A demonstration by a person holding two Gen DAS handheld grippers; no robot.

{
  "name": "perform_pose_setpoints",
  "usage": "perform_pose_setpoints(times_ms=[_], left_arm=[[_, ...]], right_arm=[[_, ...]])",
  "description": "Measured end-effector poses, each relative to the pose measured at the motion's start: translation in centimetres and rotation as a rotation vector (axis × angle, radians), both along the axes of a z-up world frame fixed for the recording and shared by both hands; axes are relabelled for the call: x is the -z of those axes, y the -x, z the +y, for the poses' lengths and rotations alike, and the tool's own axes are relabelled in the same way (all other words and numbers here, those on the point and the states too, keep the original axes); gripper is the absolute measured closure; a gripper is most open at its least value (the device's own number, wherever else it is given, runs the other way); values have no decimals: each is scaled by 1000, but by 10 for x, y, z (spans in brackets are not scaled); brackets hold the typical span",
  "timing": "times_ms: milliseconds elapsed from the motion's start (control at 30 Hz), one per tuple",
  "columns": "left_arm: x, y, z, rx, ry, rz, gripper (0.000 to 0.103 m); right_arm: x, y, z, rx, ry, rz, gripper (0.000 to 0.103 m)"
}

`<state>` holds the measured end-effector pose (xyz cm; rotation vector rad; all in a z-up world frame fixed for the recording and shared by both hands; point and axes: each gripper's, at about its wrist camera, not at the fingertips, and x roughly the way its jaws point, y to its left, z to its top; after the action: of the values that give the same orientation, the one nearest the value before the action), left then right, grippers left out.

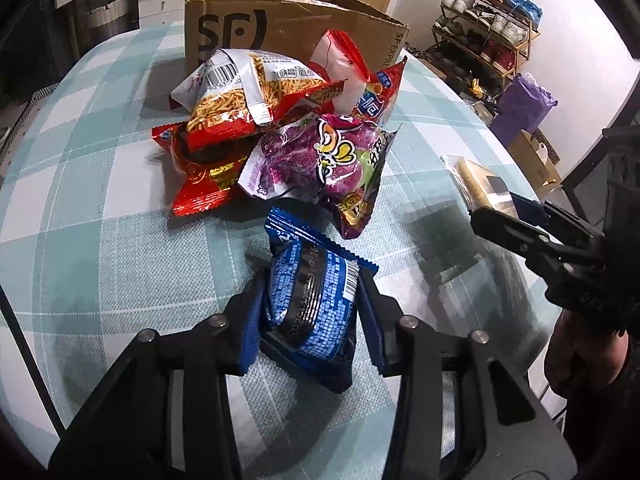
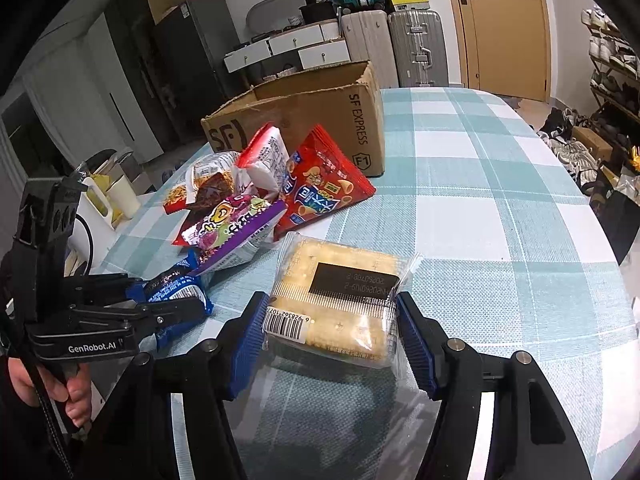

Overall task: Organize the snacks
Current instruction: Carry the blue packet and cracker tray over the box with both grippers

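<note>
My left gripper (image 1: 312, 320) is shut on a blue snack packet (image 1: 312, 292), with the blue pads pressing its two sides just above the checked tablecloth (image 1: 100, 220). My right gripper (image 2: 332, 340) is shut on a clear-wrapped cracker pack (image 2: 340, 300), which casts a shadow on the cloth beneath it. In the left wrist view the cracker pack (image 1: 476, 178) and right gripper (image 1: 500, 208) are at the right. Behind the blue packet lies a pile: a purple bag (image 1: 340, 160), a noodle-snack bag (image 1: 248, 84) and red bags (image 2: 320, 188). An open cardboard box (image 2: 320, 120) stands behind the pile.
A white jug (image 2: 100, 208) stands at the table's left edge. Beyond the table are suitcases (image 2: 400, 48), drawers, a door and a shoe rack (image 1: 488, 28). A purple bag (image 1: 524, 104) sits on the floor to the right.
</note>
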<state>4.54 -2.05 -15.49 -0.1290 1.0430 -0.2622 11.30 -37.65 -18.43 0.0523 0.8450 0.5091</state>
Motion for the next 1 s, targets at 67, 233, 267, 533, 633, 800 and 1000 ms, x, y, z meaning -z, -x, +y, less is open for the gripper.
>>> perform_pose_setpoints(times_ms=[67,233,267,533,633,800,1000], left_arm=[[-2,2,4,-1,1,-8,64],[-13,5,11,-11,9,-37,64],[-15,6,13,-14,13,-41,64],[-40,15,25,-25,46,-83,64],[-51,17,30,-27,64,-100,64],[-70,13,43,-39,97,-128,64],[-96,0,54,-60,138,-173,64]], right_arm=[[-2,2,1,0,1,-5,39],[-9,5,4,-3,1,-13,39],[-10,6,4,-4,1,-16,39],[-19,9,12,-16,14,-36,39],[-25,10,14,-22,8,-47,39],[-38,6,17,-26,-17,-59,39],[-52,-7,18,-30,-64,-58,39]])
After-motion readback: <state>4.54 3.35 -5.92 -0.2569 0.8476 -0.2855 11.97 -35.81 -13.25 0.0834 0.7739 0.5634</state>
